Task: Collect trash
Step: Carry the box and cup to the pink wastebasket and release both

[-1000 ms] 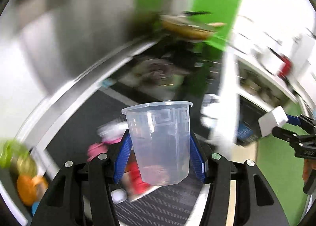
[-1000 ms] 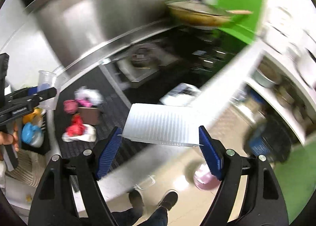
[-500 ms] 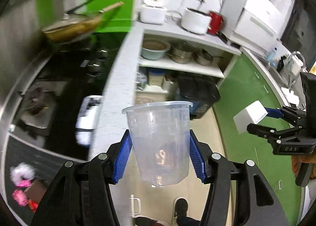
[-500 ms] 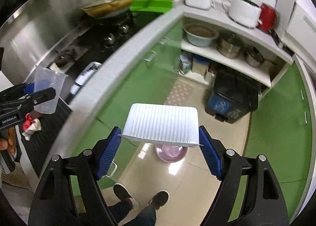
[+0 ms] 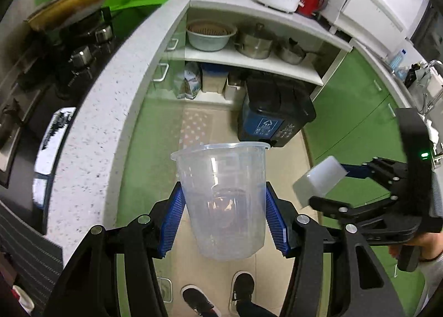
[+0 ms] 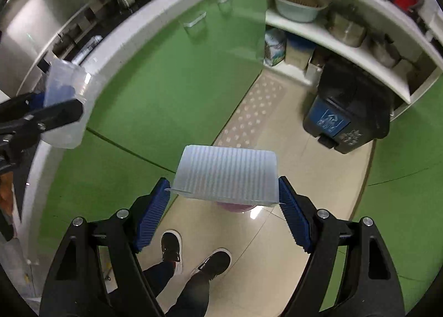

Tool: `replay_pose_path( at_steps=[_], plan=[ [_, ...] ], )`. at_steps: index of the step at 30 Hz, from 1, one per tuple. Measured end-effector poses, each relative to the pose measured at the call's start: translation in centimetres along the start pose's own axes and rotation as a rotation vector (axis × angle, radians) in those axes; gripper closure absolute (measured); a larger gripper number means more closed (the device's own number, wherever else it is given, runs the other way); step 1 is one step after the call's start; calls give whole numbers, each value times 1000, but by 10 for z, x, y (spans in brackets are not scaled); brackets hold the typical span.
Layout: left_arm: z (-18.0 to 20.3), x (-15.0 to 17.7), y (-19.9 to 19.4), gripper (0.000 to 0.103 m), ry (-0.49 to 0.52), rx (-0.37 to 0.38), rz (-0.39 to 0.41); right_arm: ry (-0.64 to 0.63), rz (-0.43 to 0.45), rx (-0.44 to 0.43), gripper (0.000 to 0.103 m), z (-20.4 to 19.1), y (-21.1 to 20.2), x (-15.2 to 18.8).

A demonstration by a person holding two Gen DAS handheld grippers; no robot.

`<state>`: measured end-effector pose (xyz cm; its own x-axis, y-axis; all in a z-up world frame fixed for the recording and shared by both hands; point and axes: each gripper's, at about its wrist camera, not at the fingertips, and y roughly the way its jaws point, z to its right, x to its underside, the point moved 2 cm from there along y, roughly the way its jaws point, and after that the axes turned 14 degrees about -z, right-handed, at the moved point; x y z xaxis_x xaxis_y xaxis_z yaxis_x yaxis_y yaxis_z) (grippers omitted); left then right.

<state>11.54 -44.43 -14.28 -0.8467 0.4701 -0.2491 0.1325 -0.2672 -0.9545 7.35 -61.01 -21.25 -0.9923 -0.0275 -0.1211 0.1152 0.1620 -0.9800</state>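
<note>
Standing closed against the open white shelving, well apart from both loads, is the dark grey pedal bin with a blue recycling label (image 5: 272, 112), the likely destination; nothing is going into it yet.

Curving along the left is the speckled white stone surface (image 5: 110, 101); whatever rubbish is remaining on it is not showing clearly from either wrist view, so further trips may be needed.

Riding in the right gripper (image 6: 223, 206) is the ribbed white plastic tray (image 6: 225, 175), turned bottom-up, its rim pinched between the blue fingers (image 6: 295, 223), hanging over the beige tiled floor (image 6: 277, 234) above the person's dark shoes (image 6: 216, 260).

Sitting upright in the left gripper (image 5: 223, 223) is the clear, empty plastic cup (image 5: 221, 200), squeezed at its lower wall by the blue fingers (image 5: 173, 223), also over the floor and short of the bin.

Judging progress: pickup of these two items is done; carrying is under way; opening the lid, presumably by the pedal, and dropping both in are left.
</note>
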Motion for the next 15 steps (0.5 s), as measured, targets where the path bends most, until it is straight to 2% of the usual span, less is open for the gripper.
replay_pose_path(
  at_steps=[8, 10, 15],
  plan=[
    [-19, -12, 49, 48, 8, -2, -20, -6, -39, -12, 22, 11, 83, -20],
    [-22, -15, 58, 48, 17, 1, -24, 5, -52, -15, 12, 15, 95, -23],
    [-23, -20, 78, 48, 39, 5, -37, 47, -59, -4, 7, 28, 115, -24]
  ],
)
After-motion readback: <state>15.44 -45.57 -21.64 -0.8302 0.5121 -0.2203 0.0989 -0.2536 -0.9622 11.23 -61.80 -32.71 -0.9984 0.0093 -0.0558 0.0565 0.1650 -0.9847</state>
